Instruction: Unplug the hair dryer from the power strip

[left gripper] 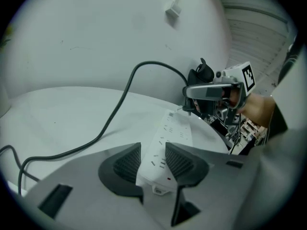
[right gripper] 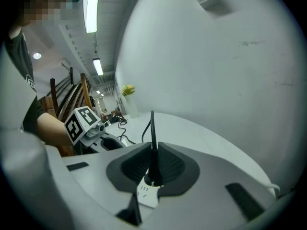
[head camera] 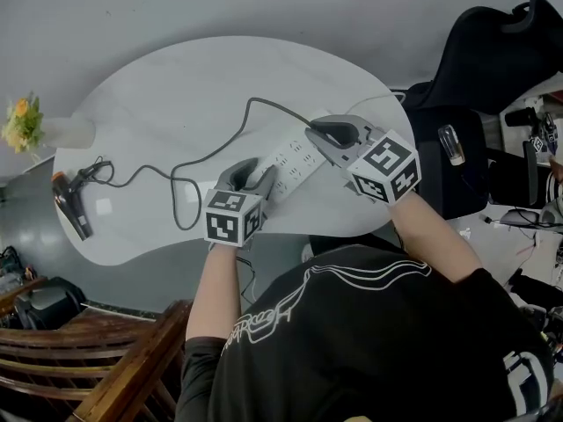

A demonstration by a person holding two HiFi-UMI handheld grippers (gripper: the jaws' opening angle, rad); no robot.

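One plug (right gripper: 152, 170) in right gripper (right gripper: 152, 146), power strip (left gripper: 166, 137)

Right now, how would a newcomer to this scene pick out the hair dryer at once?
Take the white oval table and go to its left end, by the vase of yellow flowers. The hair dryer lies there near the edge: the only dark thing at that end, trailing a black cord toward the white power strip.

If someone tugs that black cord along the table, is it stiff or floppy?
Probably floppy: the cord lies in loose curves across the table. It likely slides easily, since that surface looks smooth. Just above the plug, clamped in the right hand-held gripper, it stands upright, so perhaps stiffer there.
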